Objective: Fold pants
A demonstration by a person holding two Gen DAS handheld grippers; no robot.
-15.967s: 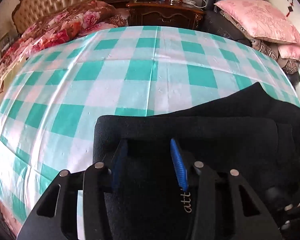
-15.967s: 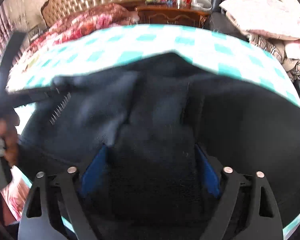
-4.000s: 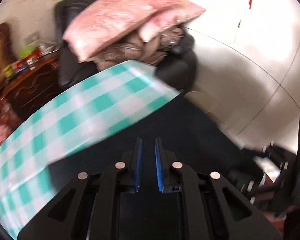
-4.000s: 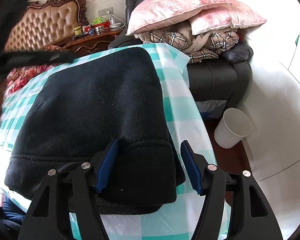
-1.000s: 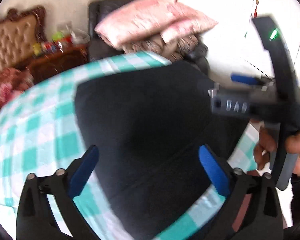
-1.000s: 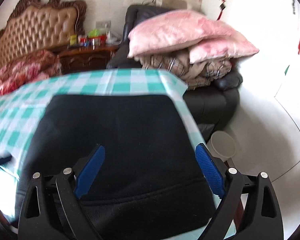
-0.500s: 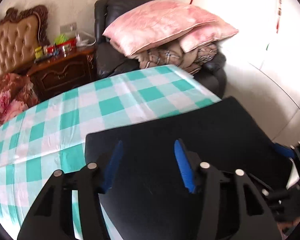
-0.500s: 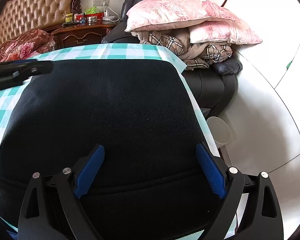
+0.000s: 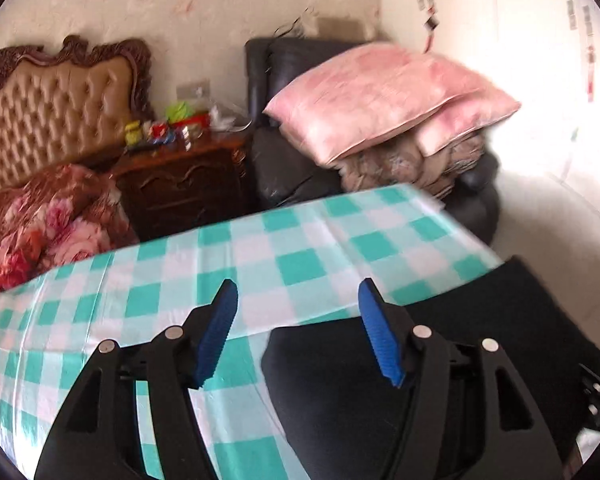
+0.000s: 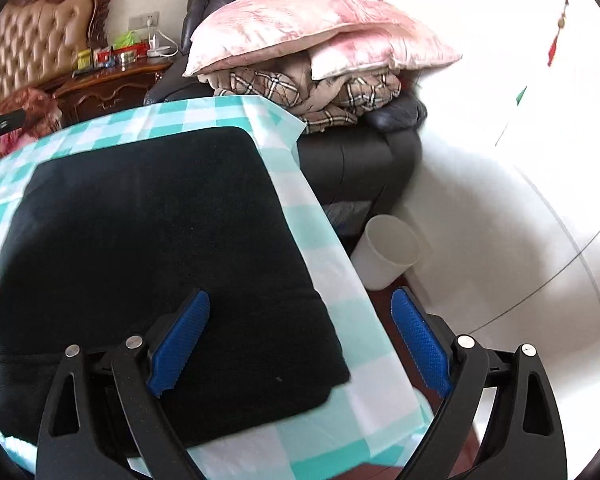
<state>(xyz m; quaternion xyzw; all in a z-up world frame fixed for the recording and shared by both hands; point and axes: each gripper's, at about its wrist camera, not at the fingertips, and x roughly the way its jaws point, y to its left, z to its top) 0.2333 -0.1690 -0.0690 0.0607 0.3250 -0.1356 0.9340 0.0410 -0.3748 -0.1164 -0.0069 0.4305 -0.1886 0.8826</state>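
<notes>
The black pants [image 10: 152, 248] lie folded into a flat rectangle on the green-and-white checked tablecloth [image 10: 340, 320], near its right edge. In the left wrist view the pants [image 9: 480, 340] fill the lower right. My left gripper [image 9: 300, 332] is open and empty, above the cloth at the pants' left edge. My right gripper [image 10: 300, 340] is open and empty, held over the pants' near right corner and the table edge.
A white bin [image 10: 384, 252] stands on the floor to the right of the table. A dark armchair [image 10: 360, 160] piled with pink pillows [image 10: 300, 28] and blankets stands behind. A wooden nightstand [image 9: 188, 184] and a tufted headboard [image 9: 52, 116] are at the back left.
Both grippers have drawn back and shifted off the pants: the left one moved left over bare cloth, the right one moved right toward the table edge. The pants lie still.
</notes>
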